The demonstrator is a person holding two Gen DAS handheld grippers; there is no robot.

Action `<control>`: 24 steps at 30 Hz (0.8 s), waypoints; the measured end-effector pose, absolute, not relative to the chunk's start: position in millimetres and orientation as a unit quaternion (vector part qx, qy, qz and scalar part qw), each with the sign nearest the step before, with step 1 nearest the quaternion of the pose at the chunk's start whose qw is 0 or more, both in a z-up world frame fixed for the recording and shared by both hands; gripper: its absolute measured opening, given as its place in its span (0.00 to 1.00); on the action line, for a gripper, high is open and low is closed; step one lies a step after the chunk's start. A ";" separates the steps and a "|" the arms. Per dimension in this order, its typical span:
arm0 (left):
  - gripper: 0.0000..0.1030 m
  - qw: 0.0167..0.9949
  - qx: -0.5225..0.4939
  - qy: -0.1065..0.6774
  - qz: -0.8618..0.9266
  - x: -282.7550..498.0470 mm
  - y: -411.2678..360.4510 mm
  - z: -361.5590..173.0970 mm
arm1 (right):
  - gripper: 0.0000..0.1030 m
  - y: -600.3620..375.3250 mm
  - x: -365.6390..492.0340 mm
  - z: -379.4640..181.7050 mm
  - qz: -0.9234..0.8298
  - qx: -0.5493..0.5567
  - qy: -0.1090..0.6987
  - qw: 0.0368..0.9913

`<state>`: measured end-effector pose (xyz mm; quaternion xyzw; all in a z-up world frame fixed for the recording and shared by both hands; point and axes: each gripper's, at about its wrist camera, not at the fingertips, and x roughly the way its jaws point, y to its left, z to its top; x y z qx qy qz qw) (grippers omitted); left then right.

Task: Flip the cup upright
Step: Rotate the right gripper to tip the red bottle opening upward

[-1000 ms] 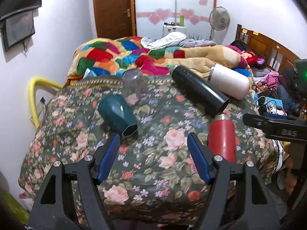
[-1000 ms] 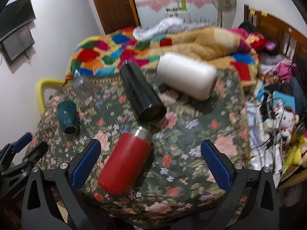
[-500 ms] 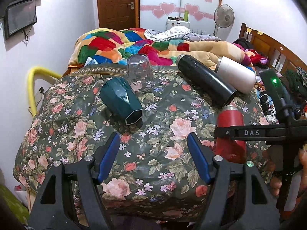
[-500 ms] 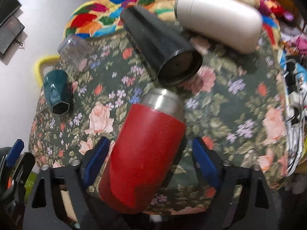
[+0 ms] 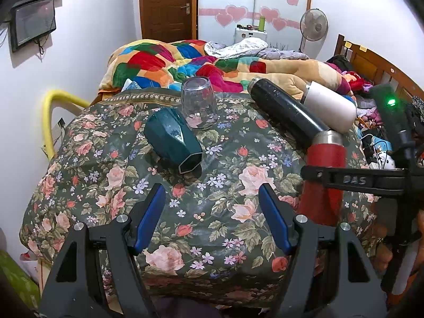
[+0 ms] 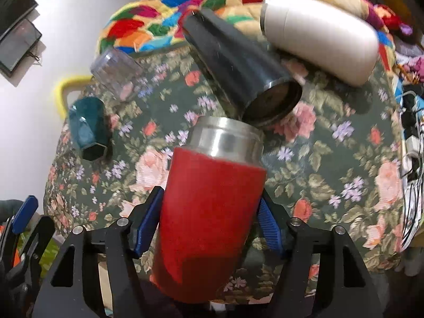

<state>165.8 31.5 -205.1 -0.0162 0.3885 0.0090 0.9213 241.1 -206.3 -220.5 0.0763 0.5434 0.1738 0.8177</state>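
Gripping the red steel-necked flask (image 6: pixel 209 209), the right gripper (image 6: pixel 209 228) clamps its body.
Left gripper (image 5: pixel 212 222) gapes empty; ahead, a black tumbler's (image 6: pixel 238 69) open mouth shows nothing inside.

Support surface: a table draped in a dark green floral cloth (image 5: pixel 111 164). Lying on it: teal faceted cup (image 5: pixel 173 141) on its side, centre-left; clear glass (image 5: pixel 198 103) inverted just behind it; black flask (image 5: pixel 287 114) and white flask (image 5: pixel 328 106) on their sides, upper right.
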 end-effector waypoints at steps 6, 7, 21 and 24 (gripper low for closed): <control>0.70 0.926 -0.018 0.376 0.011 162.7 29.2 -196.8 | 0.58 -204.9 231.5 -190.8 0.175 0.046 0.497 0.849; 0.70 0.927 -0.017 0.375 0.011 162.5 28.8 -195.8 | 0.58 -204.5 231.6 -187.8 0.176 0.044 0.492 0.851; 0.70 0.928 -0.018 0.371 0.012 164.3 30.5 -192.7 | 0.58 -189.4 236.2 -179.9 0.193 0.013 0.482 0.854; 0.70 0.926 -0.023 0.376 0.015 166.1 33.5 -196.0 | 0.58 -181.2 235.5 -184.1 0.196 -0.004 0.486 0.852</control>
